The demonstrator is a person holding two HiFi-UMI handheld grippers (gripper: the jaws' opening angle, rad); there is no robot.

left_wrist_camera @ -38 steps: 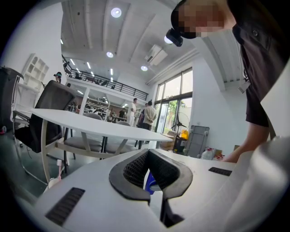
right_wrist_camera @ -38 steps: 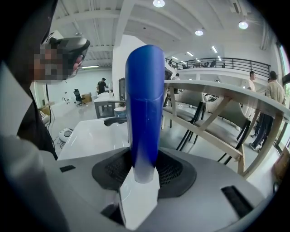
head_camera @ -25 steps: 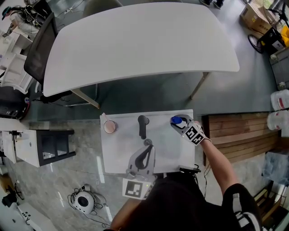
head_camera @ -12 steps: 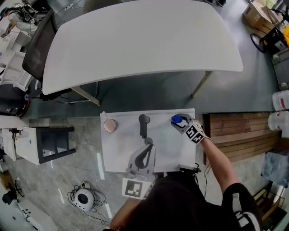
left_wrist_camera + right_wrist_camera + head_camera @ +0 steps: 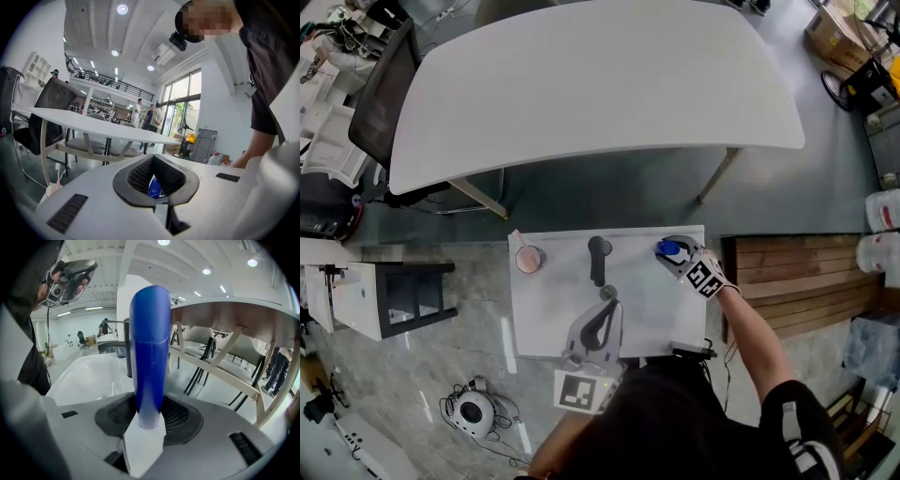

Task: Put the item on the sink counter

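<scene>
Blue bottle (image 5: 667, 249) stands upright between the pads of your right gripper (image 5: 675, 255), which is clamped on its lower part, over the back right corner of the sink counter (image 5: 680, 314). No view shows whether its base already rests on the counter. The faucet (image 5: 597, 261) stands well to its left and a pink cup (image 5: 528, 262) sits at the far left corner. Your left gripper (image 5: 605, 305) waits at the front edge of the basin, jaws drawn close with nothing in them. You appear to be at the setting-down step: the next move calls for seating the base flat, spreading the jaws evenly, and backing away without tipping the tall, narrow bottle.
</scene>
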